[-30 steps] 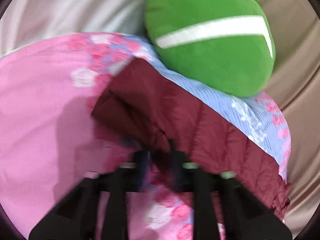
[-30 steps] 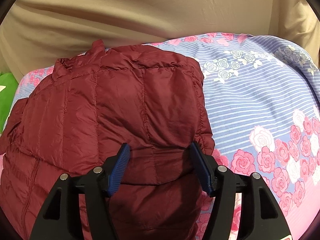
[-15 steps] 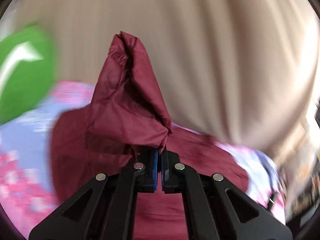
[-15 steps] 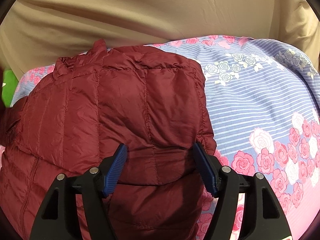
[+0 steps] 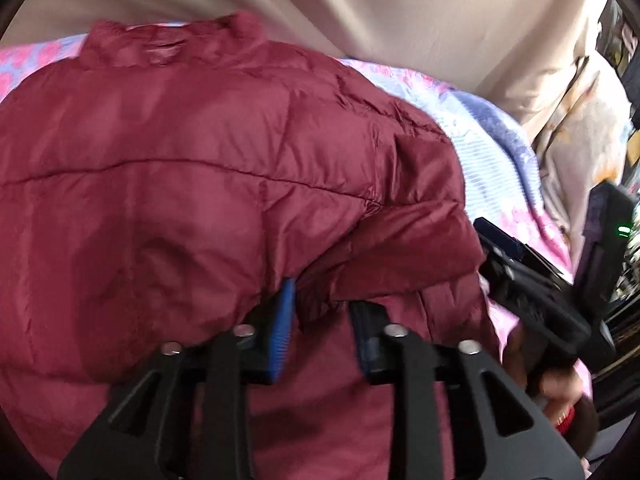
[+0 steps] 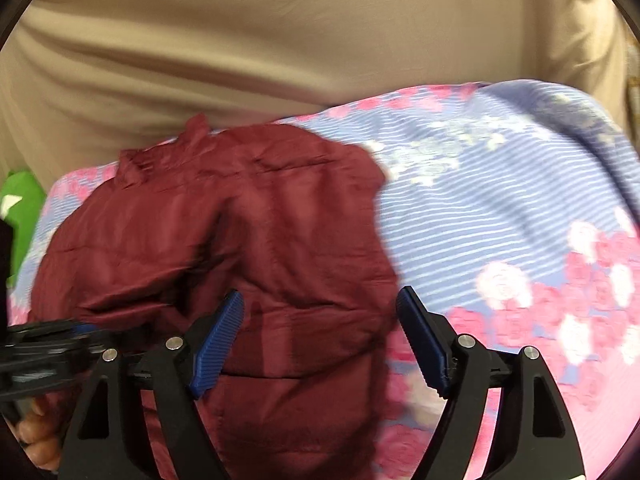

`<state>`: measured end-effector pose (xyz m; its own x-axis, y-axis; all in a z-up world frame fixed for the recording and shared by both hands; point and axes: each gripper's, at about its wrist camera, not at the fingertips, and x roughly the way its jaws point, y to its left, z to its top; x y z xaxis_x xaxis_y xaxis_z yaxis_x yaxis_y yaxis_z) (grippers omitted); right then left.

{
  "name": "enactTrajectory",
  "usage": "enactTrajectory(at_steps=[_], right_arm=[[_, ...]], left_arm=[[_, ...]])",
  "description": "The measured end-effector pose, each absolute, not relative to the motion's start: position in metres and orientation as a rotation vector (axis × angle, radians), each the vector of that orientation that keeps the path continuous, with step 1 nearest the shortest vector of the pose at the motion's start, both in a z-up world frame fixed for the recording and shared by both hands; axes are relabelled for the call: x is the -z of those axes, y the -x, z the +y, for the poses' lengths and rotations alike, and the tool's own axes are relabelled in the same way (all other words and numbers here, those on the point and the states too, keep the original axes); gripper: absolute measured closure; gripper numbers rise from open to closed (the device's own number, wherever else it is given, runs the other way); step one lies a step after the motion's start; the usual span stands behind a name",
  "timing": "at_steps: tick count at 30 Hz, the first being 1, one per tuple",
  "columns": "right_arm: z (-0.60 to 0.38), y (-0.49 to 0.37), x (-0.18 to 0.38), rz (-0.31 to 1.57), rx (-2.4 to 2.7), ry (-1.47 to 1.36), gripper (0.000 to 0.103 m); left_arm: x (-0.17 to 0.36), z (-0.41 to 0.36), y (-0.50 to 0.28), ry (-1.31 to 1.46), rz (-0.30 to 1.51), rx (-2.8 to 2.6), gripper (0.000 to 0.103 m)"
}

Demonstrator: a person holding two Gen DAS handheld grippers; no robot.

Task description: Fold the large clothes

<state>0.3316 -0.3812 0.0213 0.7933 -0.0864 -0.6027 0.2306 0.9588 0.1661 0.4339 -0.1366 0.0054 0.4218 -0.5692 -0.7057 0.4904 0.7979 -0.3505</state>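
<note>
A dark red quilted puffer jacket (image 5: 192,184) lies on a bed, collar toward the far wall, with a sleeve folded over its body. It also shows in the right wrist view (image 6: 256,232). My left gripper (image 5: 322,320) is open, its blue pads (image 5: 282,332) standing apart just at the edge of the folded sleeve, holding nothing. My right gripper (image 6: 320,336) is wide open over the jacket's lower right part, empty. It appears at the right of the left wrist view (image 5: 520,276); the left gripper shows at the left edge of the right wrist view (image 6: 44,344).
The bed has a blue-striped and pink rose-print sheet (image 6: 500,216). A beige curtain (image 6: 300,32) hangs behind the bed. A green cushion (image 6: 20,204) lies at the far left. Clutter and furniture stand beyond the bed's right side (image 5: 616,184).
My left gripper carried the sleeve across over the jacket body, lowered it and opened, letting it go. My right gripper stayed open and drew back slightly.
</note>
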Motion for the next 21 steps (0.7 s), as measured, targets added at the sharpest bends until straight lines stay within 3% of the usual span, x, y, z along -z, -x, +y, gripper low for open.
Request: enactTrajectory(at_steps=[2, 5, 8, 16, 18, 19, 20, 21], right_arm=[[-0.385, -0.324, -0.032, 0.622, 0.237, -0.219, 0.026], [-0.392, -0.309, -0.054, 0.576, 0.223, -0.303, 0.023], [-0.393, -0.309, -0.056, 0.587, 0.078, -0.455, 0.022], [-0.352, -0.346, -0.018, 0.796, -0.066, -0.479, 0.025], [-0.342, -0.352, -0.017, 0.815, -0.054, -0.446, 0.049], [-0.337, -0.356, -0.019, 0.827, -0.054, -0.418, 0.077], [-0.329, -0.363, -0.024, 0.840, -0.055, -0.373, 0.094], [-0.320, -0.364, -0.031, 0.835, -0.048, -0.342, 0.096]], left_arm=[[-0.020, -0.104, -0.422, 0.142, 0.879, 0.667, 0.032], [-0.045, -0.041, -0.401, 0.172, 0.738, 0.585, 0.010], [-0.051, 0.007, -0.395, 0.183, 0.703, 0.481, 0.010], [0.006, 0.107, -0.421, 0.592, 0.892, 0.352, 0.013], [0.012, 0.115, -0.425, 0.637, 0.900, 0.356, 0.016], [0.013, 0.116, -0.426, 0.641, 0.900, 0.356, 0.020], [0.013, 0.115, -0.430, 0.639, 0.896, 0.352, 0.025], [0.011, 0.114, -0.436, 0.625, 0.890, 0.344, 0.029]])
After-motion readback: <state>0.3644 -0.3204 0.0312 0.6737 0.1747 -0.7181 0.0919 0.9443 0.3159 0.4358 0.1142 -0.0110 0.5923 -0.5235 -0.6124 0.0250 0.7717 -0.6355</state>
